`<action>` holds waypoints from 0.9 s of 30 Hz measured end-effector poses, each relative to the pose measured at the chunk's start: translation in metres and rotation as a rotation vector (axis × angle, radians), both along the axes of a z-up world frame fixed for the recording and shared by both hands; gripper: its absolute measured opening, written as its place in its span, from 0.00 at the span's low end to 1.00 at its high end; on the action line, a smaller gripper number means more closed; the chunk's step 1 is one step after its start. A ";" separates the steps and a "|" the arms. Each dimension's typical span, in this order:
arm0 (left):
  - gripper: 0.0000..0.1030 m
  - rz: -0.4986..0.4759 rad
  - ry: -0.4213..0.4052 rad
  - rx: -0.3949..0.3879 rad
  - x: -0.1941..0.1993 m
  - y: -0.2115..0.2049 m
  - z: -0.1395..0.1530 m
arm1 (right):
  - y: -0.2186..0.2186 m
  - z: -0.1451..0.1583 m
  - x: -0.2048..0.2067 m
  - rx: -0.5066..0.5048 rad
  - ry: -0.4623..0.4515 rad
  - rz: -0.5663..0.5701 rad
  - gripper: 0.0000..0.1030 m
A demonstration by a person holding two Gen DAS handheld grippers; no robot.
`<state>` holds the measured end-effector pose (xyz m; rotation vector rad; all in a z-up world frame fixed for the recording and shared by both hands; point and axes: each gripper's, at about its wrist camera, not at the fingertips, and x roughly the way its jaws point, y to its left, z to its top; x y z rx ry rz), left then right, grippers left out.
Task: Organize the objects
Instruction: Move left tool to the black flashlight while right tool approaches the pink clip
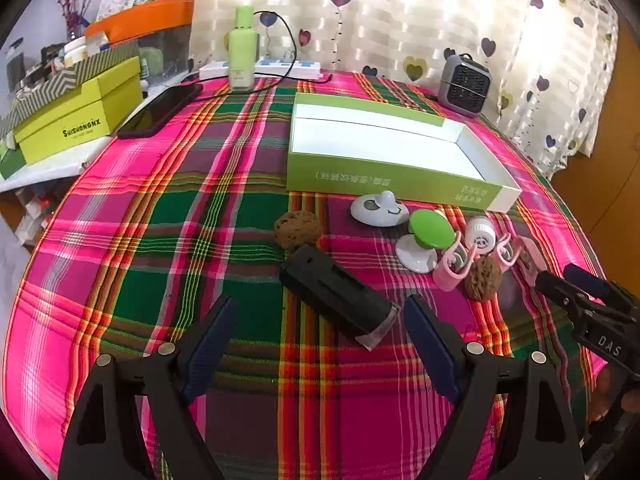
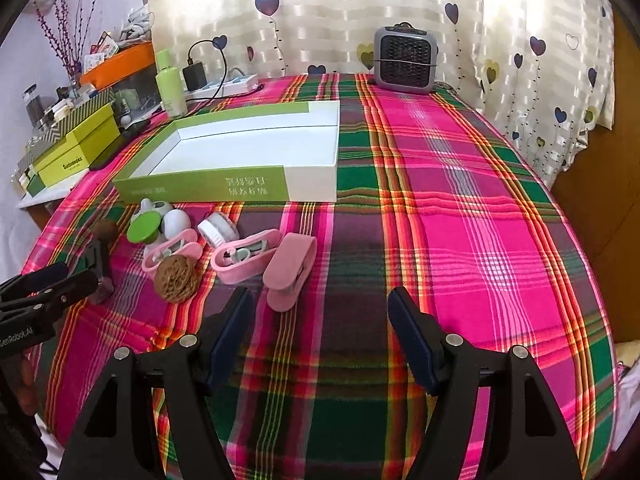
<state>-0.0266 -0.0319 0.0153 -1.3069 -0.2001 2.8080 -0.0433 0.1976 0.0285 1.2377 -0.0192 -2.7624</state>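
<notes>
Nearest, the left gripper (image 1: 320,328) hangs with fingers spread wide, empty; the black scraper-like tool (image 1: 338,294) lies just ahead at twelve o'clock, long axis running ten to four, probably blade end toward the claw. The right gripper (image 2: 318,320), also spread and empty, has the pink clip (image 2: 289,270) at eleven. Farther, the green-and-white tray (image 1: 396,182) holds nothing.
</notes>
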 end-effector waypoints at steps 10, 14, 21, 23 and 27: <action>0.81 0.051 -0.070 -0.013 -0.013 -0.003 -0.008 | 0.000 -0.003 -0.015 0.009 -0.018 -0.002 0.68; 0.80 0.052 -0.073 -0.025 -0.011 -0.008 -0.008 | -0.003 -0.004 -0.020 0.028 -0.022 0.005 0.68; 0.80 0.058 -0.065 -0.046 -0.007 -0.020 -0.010 | -0.002 -0.006 -0.025 0.027 -0.034 0.000 0.62; 0.80 0.057 -0.065 -0.044 -0.008 -0.021 -0.010 | -0.002 -0.007 -0.025 0.030 -0.037 0.002 0.62; 0.80 0.052 -0.063 -0.052 -0.007 -0.022 -0.009 | -0.002 -0.008 -0.026 0.030 -0.041 0.001 0.59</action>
